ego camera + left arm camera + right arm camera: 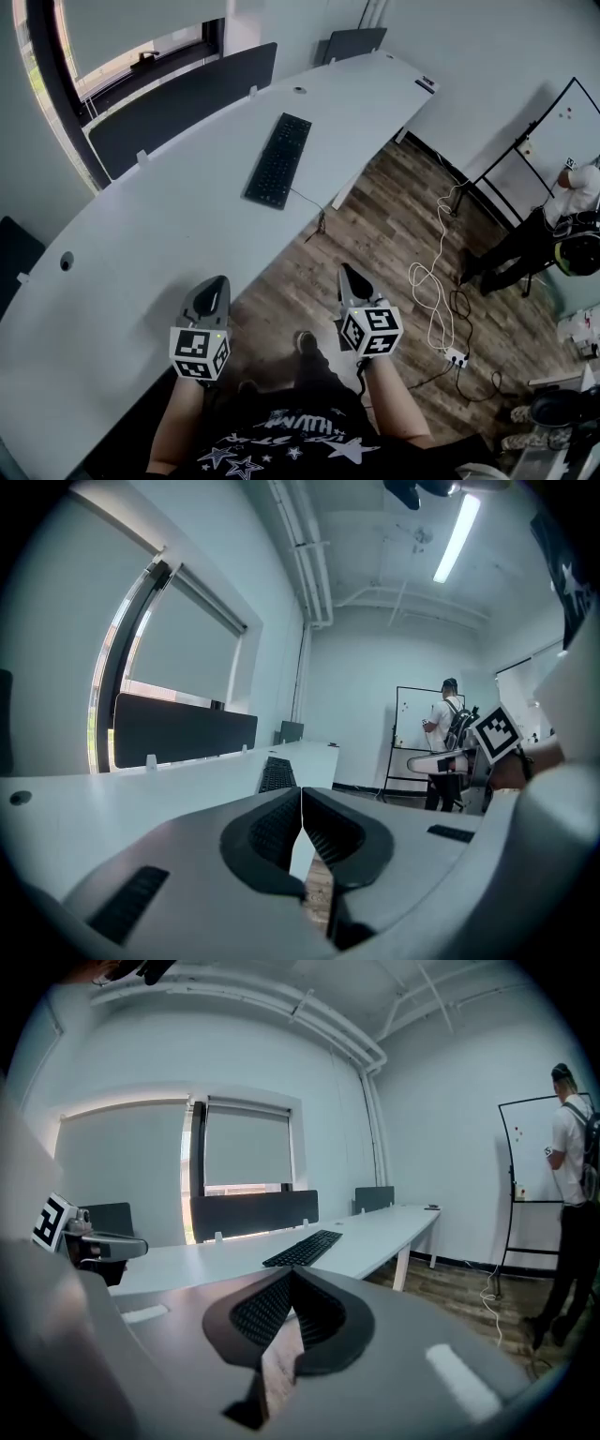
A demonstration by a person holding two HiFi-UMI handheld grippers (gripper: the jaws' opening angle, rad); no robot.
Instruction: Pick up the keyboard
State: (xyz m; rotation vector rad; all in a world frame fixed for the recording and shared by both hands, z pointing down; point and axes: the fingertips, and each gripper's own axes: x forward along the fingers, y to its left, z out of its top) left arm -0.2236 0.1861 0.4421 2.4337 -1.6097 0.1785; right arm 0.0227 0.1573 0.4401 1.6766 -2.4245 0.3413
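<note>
A black keyboard [278, 160] lies on the long white desk [141, 244], well beyond both grippers; it also shows as the keyboard [277, 773] and the keyboard [303, 1248]. My left gripper [217, 281] hangs by the desk's near edge, jaws shut with nothing between them. My right gripper [348, 271] hovers over the wood floor to the right of the desk, also shut and empty. Both point toward the keyboard. In its own view the left gripper [301, 790] has its pads together, as has the right gripper [291, 1273].
Dark divider panels [178, 103] stand along the desk's far edge below a window. A white cable [433, 281] and power strip [457, 356] lie on the floor at right. A person [548, 234] stands by a whiteboard [536, 1180]. A small object [427, 85] sits at the desk's far end.
</note>
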